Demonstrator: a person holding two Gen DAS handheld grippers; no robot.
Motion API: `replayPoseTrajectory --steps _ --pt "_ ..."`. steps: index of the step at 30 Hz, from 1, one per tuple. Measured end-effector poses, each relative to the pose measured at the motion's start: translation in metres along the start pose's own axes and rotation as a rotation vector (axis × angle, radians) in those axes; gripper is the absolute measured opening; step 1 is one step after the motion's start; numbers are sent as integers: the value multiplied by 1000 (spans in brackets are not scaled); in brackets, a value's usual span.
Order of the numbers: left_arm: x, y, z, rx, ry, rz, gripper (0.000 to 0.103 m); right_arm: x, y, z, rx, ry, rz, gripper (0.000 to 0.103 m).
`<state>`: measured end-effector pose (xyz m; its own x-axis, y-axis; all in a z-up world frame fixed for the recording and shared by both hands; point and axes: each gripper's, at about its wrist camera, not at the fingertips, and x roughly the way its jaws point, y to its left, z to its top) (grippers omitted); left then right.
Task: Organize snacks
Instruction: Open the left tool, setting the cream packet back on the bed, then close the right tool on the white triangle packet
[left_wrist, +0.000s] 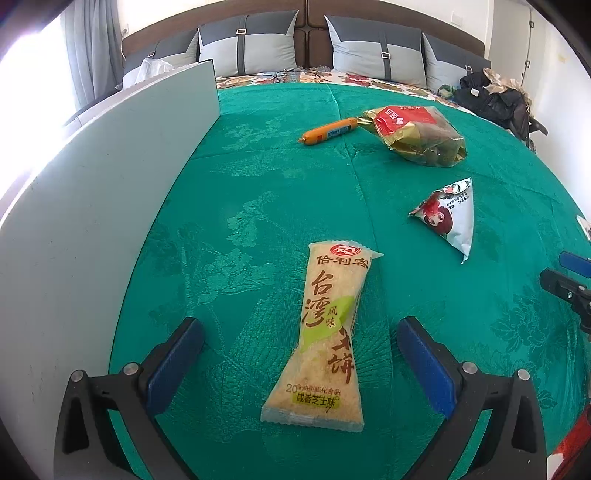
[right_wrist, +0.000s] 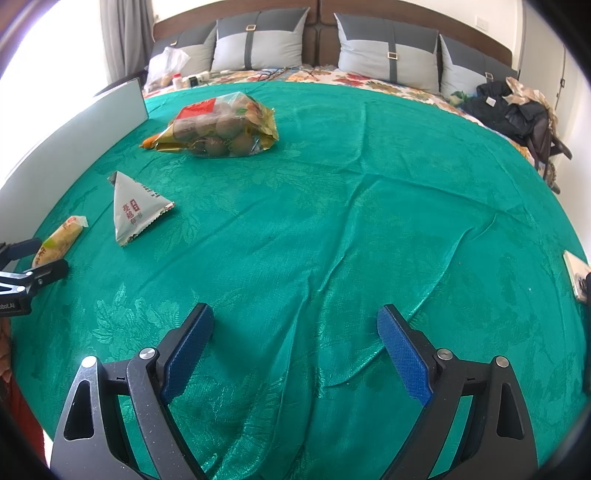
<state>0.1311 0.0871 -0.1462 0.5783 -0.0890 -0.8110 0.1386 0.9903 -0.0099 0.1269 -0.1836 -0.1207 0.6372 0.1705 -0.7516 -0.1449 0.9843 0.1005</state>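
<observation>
Green damask cloth (left_wrist: 280, 177) covers the bed that serves as the work surface, with a pale grey board (left_wrist: 92, 206) standing along its left edge. Left wrist view: the left gripper (left_wrist: 301, 332) has its blue-padded jaws spread wide, and the rice cracker packet (left_wrist: 328, 332) lies lengthwise on the cloth between them, touched by neither pad. Further off lie an orange sausage stick (left_wrist: 328, 131), its end just beside a clear bag of round brown snacks (left_wrist: 417, 134), and a white triangular packet (left_wrist: 448, 218) nearer on the right. Part of the right gripper shows at the right edge. Right wrist view: the right gripper (right_wrist: 295, 332) likewise stands with jaws apart over bare cloth, nothing between them. The triangular packet (right_wrist: 136, 210) and the bag of brown snacks (right_wrist: 221, 125) sit well to its left, the sausage stick (right_wrist: 147, 142) mostly hidden behind the bag, and the cracker packet (right_wrist: 61, 240) lies between the left gripper's fingers (right_wrist: 48, 271) at the far left edge. Assessment: no grouping spot is evident, and whether the cracker packet is being released or approached cannot be determined. If it is to be taken, the jaws should close across its narrow waist, squarely and gently, as the contents are likely brittle. If it is being left, the gripper should lift straight clear so neither pad drags the wrapper out of line.
</observation>
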Motion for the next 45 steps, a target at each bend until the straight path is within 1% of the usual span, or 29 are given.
replayPoseTrajectory --steps 2,3,4,6,9,10,11,13,14,15,16,17,18,19,21,26,28,31,35,39,45 --pt "0 0 0 -1 -2 0 103 -10 12 14 20 -63 110 91" --pt "0 0 -1 -2 -3 0 103 -13 22 23 0 -87 141 91" --pt "0 0 0 -2 -4 0 103 -14 35 32 -41 -102 163 91" --pt "0 0 0 -2 -4 0 103 -6 61 50 -143 -104 206 91" --pt "0 0 0 -2 -4 0 103 15 90 68 -252 -97 226 91" --pt "0 0 0 -2 -4 0 103 23 97 71 -280 -84 232 91" --pt "0 0 0 -2 -4 0 103 34 105 73 -311 -52 230 91" --pt "0 0 0 -1 -4 0 103 55 117 73 -382 42 225 88" --pt "0 0 -1 -1 -4 0 103 63 122 71 -406 76 222 83" --pt "0 0 0 -2 -4 -1 103 63 122 69 -411 72 239 57" --pt "0 0 0 -1 -4 0 103 63 121 69 -397 67 236 37" --pt "-1 0 0 -2 -5 0 103 62 118 68 -377 68 207 37" --pt "-1 -1 0 -2 -5 0 103 58 113 66 -352 58 212 34" --pt "-2 -1 0 -3 -5 0 103 51 107 63 -322 46 232 34" --pt "-3 -2 0 -3 -6 1 103 35 90 55 -256 24 243 34" --pt "-2 -1 0 -3 -6 1 103 -4 36 26 -27 -5 289 34" --pt "-2 -1 0 -3 -6 1 103 -13 21 19 41 -7 295 34" --pt "-2 -1 0 -2 -6 0 103 -17 6 17 122 8 301 34" --pt "-3 -1 0 -2 -7 -2 103 -20 2 14 167 14 297 34" --pt "-4 -2 0 -1 -9 -5 103 -26 4 1 203 27 303 34" --pt "-4 -2 0 1 -10 -9 103 -32 10 -10 195 42 286 34"
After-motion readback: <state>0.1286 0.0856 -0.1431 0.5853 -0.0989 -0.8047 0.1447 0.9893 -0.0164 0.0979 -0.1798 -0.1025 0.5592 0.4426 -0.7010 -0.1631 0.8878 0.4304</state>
